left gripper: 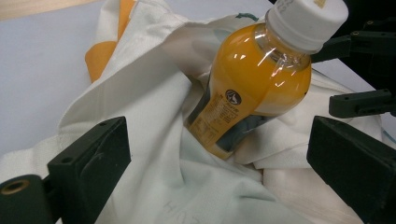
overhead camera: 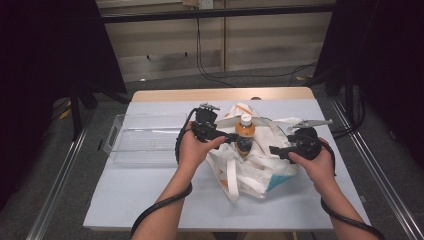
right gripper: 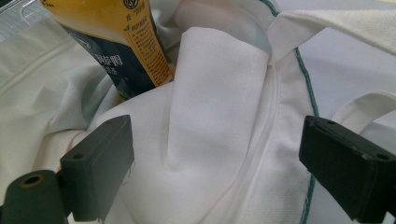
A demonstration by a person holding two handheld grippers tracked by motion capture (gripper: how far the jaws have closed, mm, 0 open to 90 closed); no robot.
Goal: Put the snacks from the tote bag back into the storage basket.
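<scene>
One clear tray [overhead camera: 145,140] lies just left of the tote bag [overhead camera: 250,167] holding a bottle [overhead camera: 244,134].

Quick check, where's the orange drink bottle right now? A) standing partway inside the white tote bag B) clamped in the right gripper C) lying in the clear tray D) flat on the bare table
A: the bottle pokes cap-up out of the mouth of the white tote bag, cloth folded around its lower half, with the left gripper open either side of it.

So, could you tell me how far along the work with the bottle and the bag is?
Partly done: the bottle sits in the bag's mouth, cap and shoulders above the cloth. In hand: the left gripper is open around the bottle's lower part, and the right gripper is open over the bag's fabric. Left: moving the bottle fully in or out, I cannot tell which.
</scene>
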